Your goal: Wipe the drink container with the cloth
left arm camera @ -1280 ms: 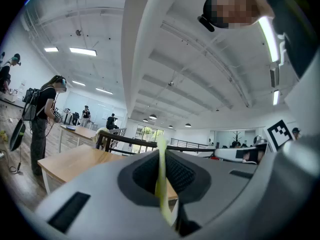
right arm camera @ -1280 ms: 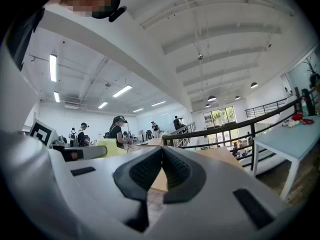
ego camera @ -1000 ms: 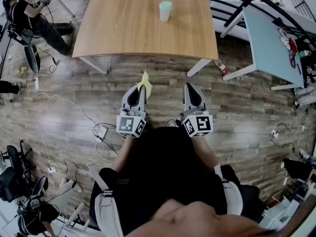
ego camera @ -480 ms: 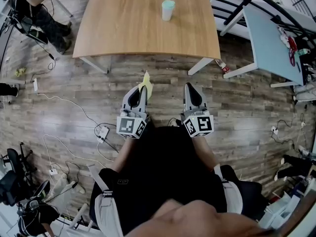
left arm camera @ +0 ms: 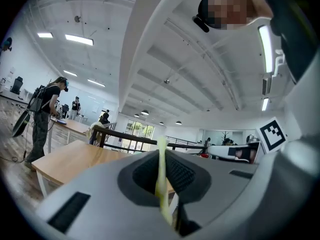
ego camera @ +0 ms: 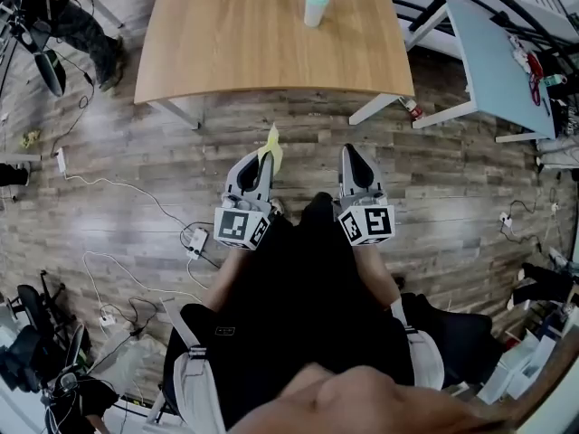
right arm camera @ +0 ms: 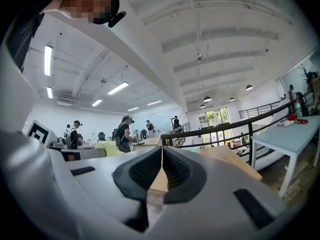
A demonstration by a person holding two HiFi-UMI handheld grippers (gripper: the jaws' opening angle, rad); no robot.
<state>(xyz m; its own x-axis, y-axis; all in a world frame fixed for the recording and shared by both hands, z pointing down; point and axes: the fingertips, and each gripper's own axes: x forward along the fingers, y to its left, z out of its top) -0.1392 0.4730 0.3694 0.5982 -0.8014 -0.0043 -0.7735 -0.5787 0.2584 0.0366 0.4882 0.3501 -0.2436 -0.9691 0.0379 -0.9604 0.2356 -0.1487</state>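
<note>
Over the plank floor (ego camera: 452, 179), short of the table (ego camera: 244, 52), where do the two claws sit?

Side by side in front of the person's dark torso (ego camera: 298, 315), both pointing toward the table. The left claw (ego camera: 261, 159) is clamped on the cloth (ego camera: 272, 146), a thin yellow strip that sticks out past the jaw tips. The left gripper view shows it pinched between the ribbed pads (left arm camera: 179, 171).

And the right claw (ego camera: 353, 155)?

Closed, with nothing in it. The right gripper view shows its jaws meeting along a thin line.

Where is the drink container (ego camera: 317, 7)?

Upright on the table, toward the far edge and right of the middle. It is a pale cup with a mint-green top, well apart from both claws. The cloth touches nothing but the left claw.

Anything else around?

A pale blue table (ego camera: 493, 57) stands to the right. A white power strip (ego camera: 194, 239) with cables lies on the floor at the left. Another person (ego camera: 68, 16) in dark clothes stands beyond the table's left corner.
</note>
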